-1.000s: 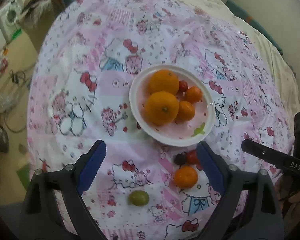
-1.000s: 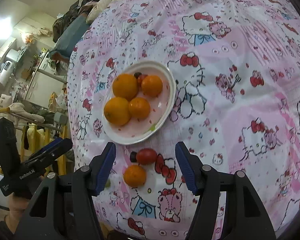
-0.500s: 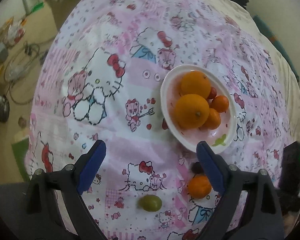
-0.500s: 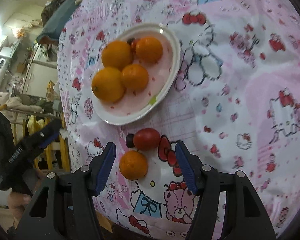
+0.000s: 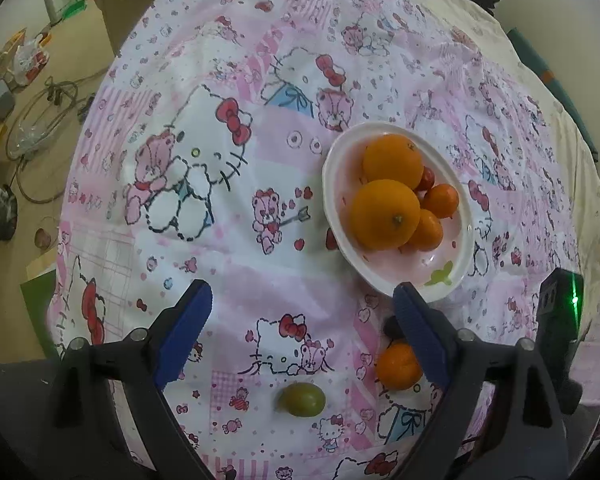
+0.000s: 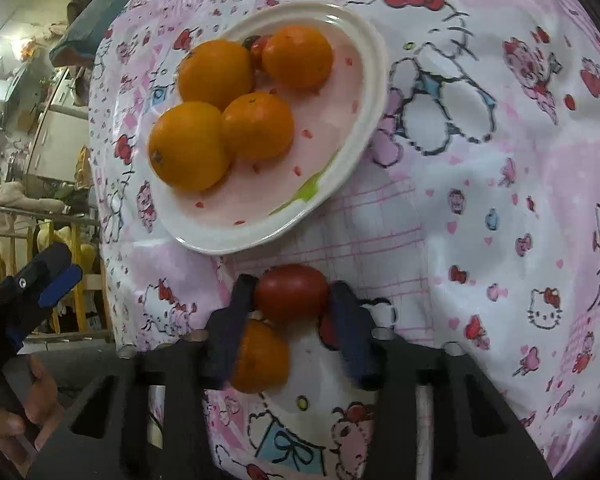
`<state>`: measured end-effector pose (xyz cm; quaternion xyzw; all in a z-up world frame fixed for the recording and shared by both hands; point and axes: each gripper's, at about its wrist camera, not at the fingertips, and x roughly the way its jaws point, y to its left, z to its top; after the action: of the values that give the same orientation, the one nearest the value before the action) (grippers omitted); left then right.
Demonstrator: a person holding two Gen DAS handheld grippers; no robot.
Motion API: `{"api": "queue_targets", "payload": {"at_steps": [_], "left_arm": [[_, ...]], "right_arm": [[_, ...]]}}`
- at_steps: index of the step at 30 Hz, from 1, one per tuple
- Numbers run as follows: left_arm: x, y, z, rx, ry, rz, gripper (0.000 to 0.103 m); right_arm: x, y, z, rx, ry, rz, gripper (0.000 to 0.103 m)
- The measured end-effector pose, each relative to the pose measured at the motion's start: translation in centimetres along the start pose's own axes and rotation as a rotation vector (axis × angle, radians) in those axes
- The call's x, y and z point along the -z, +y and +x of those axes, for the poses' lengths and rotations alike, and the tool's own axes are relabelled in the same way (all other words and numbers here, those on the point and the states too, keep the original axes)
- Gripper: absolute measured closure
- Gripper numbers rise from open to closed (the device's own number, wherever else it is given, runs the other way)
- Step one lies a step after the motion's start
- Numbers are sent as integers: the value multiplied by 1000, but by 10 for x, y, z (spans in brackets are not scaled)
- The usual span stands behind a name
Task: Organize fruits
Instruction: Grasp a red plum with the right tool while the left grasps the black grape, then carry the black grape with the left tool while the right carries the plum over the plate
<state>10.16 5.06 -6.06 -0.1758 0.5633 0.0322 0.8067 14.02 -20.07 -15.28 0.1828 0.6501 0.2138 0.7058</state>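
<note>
A pink cartoon-print cloth (image 5: 204, 184) covers the desk and fills both views. Ahead of both sets of fingers sits an oval white plate (image 6: 374, 92); in the right wrist view its long axis runs from lower left to upper right. It holds four oranges (image 6: 188, 146) and a small red fruit tucked between the far two.

The right gripper (image 6: 292, 296) points steeply down at the cloth. Its fingers have just been closing and now press on a red tomato (image 6: 291, 292) from left and right, just this side of the plate's near rim. The tomato's long axis lies across the fingers, from one pad to the other. Behind it, between the fingers and closer to the camera, lies a loose orange (image 6: 260, 356), touching or nearly touching the tomato.

The left gripper (image 5: 302, 320) also tilts steeply down, its fingers spread wide with nothing between them but cloth. A green grape (image 5: 302, 399) lies between the fingers, nearer the camera, its long axis across them. The loose orange sits partly behind the right finger (image 5: 420, 332).

At the lower left of the right wrist view a hand (image 6: 24, 412) grips the left gripper's handle.
</note>
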Motion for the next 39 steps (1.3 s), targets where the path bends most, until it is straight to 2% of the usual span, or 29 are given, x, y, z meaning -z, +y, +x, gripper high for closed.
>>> {"api": "queue_targets", "payload": {"at_steps": [6, 9, 11, 14, 17, 21, 23, 27, 29, 39], "left_arm": [[6, -14, 11, 16, 40, 31, 13], [11, -30, 21, 31, 72, 65, 16], [17, -44, 29, 38, 101, 110, 28], [26, -70, 48, 63, 164, 190, 40], [32, -89, 65, 68, 214, 242, 44], [35, -104, 79, 45, 242, 292, 53], [38, -108, 86, 16, 250, 316, 63], [40, -114, 90, -23, 249, 347, 70], [39, -115, 91, -13, 249, 356, 82], [41, -112, 71, 22, 207, 351, 83]], "right_arm": [[3, -4, -11, -39, -11, 14, 63], [5, -8, -27, -54, -54, 25, 63], [6, -13, -39, -61, -85, 41, 63], [9, -28, -59, -66, -127, 72, 63], [13, -41, -73, -77, -152, 101, 63], [16, -56, -83, -81, -166, 127, 63], [17, -61, -84, -77, -167, 136, 63], [19, -66, -86, -72, -167, 144, 63], [18, -65, -85, -71, -165, 138, 63], [13, -49, -82, -64, -170, 93, 63]]}}
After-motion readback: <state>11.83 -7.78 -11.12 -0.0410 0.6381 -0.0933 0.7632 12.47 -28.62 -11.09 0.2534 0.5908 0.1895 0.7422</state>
